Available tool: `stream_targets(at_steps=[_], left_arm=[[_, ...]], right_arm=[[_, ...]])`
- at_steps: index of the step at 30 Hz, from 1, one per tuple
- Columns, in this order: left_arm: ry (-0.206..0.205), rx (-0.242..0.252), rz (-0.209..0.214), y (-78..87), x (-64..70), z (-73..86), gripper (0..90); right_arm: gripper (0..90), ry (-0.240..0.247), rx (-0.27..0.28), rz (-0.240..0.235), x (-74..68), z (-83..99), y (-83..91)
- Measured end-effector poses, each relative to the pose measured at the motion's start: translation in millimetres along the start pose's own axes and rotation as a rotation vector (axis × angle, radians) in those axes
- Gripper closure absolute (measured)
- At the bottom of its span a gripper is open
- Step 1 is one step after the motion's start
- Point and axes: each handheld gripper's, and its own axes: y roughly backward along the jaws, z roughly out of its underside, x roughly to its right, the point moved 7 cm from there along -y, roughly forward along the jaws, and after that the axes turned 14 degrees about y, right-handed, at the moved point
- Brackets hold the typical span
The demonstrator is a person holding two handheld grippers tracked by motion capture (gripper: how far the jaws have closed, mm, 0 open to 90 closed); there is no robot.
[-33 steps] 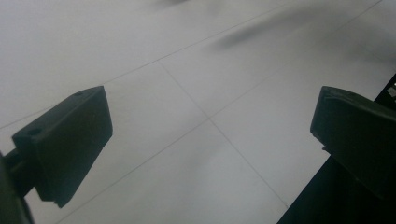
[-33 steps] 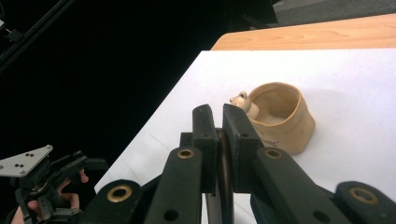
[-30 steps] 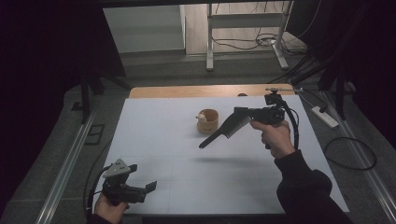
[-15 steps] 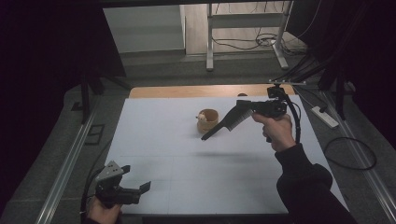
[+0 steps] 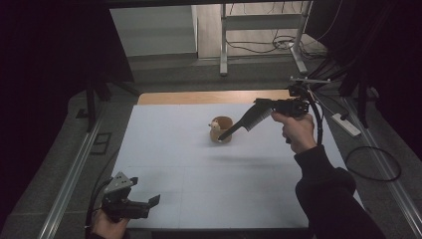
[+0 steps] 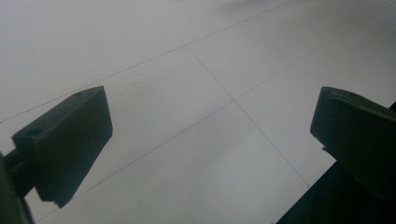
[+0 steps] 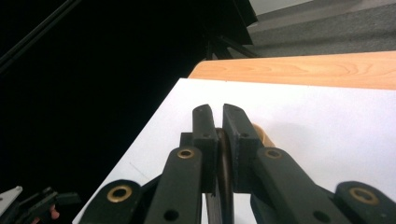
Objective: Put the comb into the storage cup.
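A small round wooden cup (image 5: 222,124) stands on the white table (image 5: 164,139), a little behind its middle, with something pale at its left rim. My right gripper (image 5: 225,135) is held in the air, its long jaws slanting down to the left, tips over the cup's near side. In the right gripper view its jaws (image 7: 219,112) are pressed nearly together; a brown strip shows in the slit and the cup (image 7: 262,135) peeks out to their right. My left gripper (image 5: 151,205) sits low at the front left corner, jaws wide apart (image 6: 210,135) over bare table.
A wooden strip (image 5: 209,96) runs along the table's far edge. Metal rails (image 5: 74,169) flank both sides. Cables and a power strip (image 5: 346,124) lie on the floor to the right. A metal frame (image 5: 224,45) stands behind.
The right gripper's tips have risen and moved back toward the cup. My left gripper has drawn back toward the front left corner. The cup has stayed put.
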Motion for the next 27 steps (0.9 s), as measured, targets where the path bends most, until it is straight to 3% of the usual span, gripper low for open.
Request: stream_targets(at_steps=[27], left_arm=[[0.011,-0.013,0.015,-1.0,-0.9,0.1,0.0]], right_arm=[[84.2,0.000,0.029,0.118,26.3,-30.2,-3.5]])
